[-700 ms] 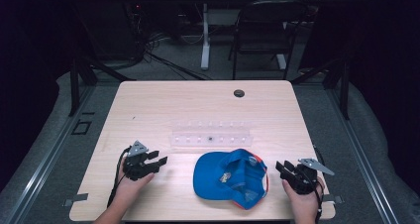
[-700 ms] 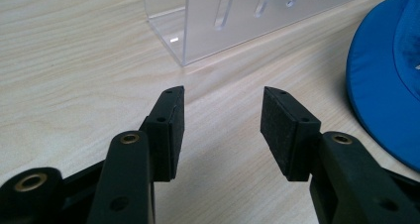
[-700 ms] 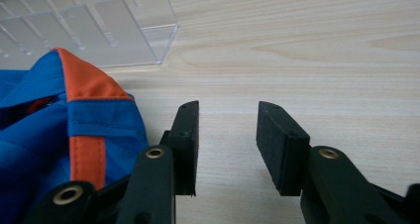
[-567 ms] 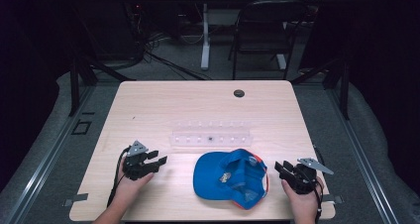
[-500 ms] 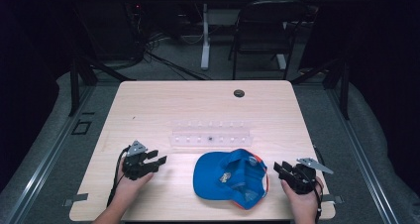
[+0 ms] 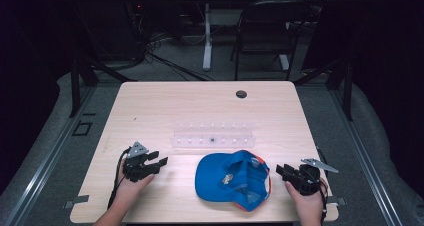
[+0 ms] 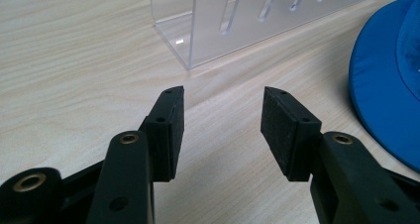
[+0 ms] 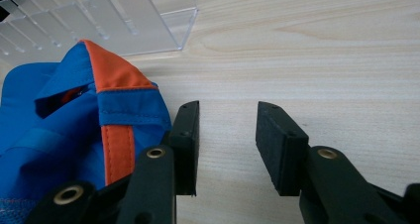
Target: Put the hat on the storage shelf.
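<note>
Cap: a blue cap (image 6: 231, 180) with orange trim lies upside down on the desk (image 6: 200, 111), in the lower middle of the high view, its brim toward the left of the frame and its open crown toward the right.
Cap, closer: in the right gripper view the cap (image 8: 59, 135) fills the lower left, an orange strap running down its blue band; in the left gripper view its blue brim (image 7: 391, 85) sits at the right edge.
Right gripper: the right gripper (image 6: 284, 172) rests in a hand at the lower right of the high view, just beside the cap's right edge. Its jaws stand apart with bare desk between them; the left-hand jaw in the right gripper view sits right against the cap's fabric, though whether it touches I cannot tell.
Left gripper: the left gripper (image 6: 159, 161) sits at the lower left of the high view, well apart from the cap, jaws spread with nothing between them.
Clear rack: a transparent slotted rack (image 6: 212, 138) lies across the centre of the desk, just above the cap.
Desk hole: a dark round grommet (image 6: 241, 93) sits near the desk's upper edge.
</note>
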